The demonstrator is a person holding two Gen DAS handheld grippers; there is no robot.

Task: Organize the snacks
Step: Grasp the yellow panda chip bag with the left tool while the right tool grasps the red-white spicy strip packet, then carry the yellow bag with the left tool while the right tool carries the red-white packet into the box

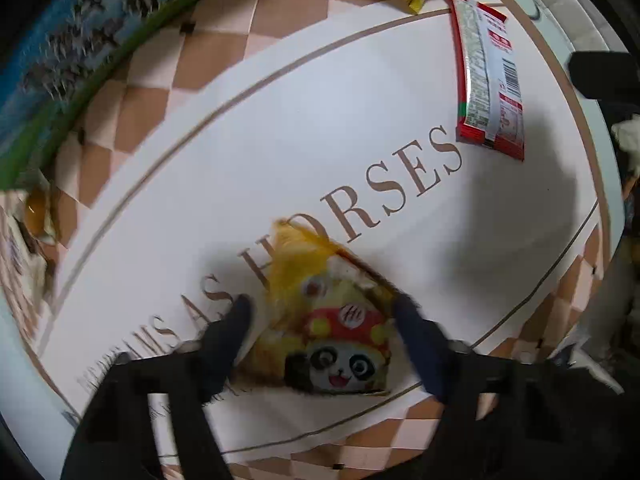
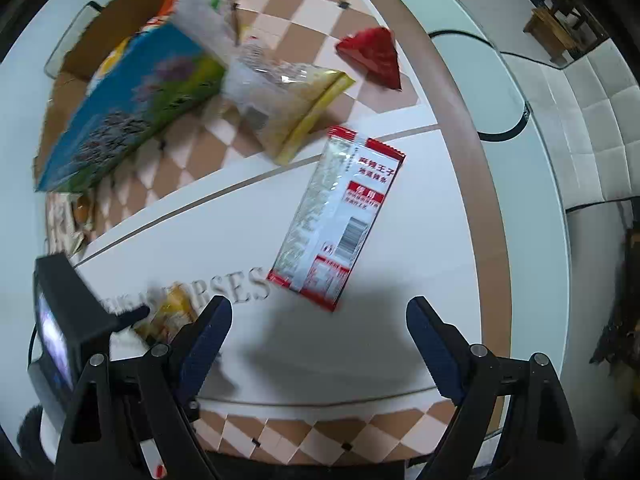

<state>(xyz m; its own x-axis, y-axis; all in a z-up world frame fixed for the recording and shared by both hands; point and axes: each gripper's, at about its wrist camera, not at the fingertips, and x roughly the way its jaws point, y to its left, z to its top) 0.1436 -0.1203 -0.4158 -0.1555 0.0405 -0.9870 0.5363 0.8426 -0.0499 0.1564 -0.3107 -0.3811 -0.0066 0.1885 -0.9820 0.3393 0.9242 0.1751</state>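
Note:
A yellow snack packet with a panda face lies on the white table mat between the fingers of my left gripper, which is open around it; I cannot tell if the pads touch it. It also shows in the right wrist view. A red and white snack bag lies face-down ahead of my right gripper, which is open and empty above the mat. The same bag sits far right in the left wrist view.
A blue and green bag, a clear yellow-edged bag and a red triangular packet lie at the far side. A cardboard box stands behind them. The table edge curves right, with a white sofa beyond.

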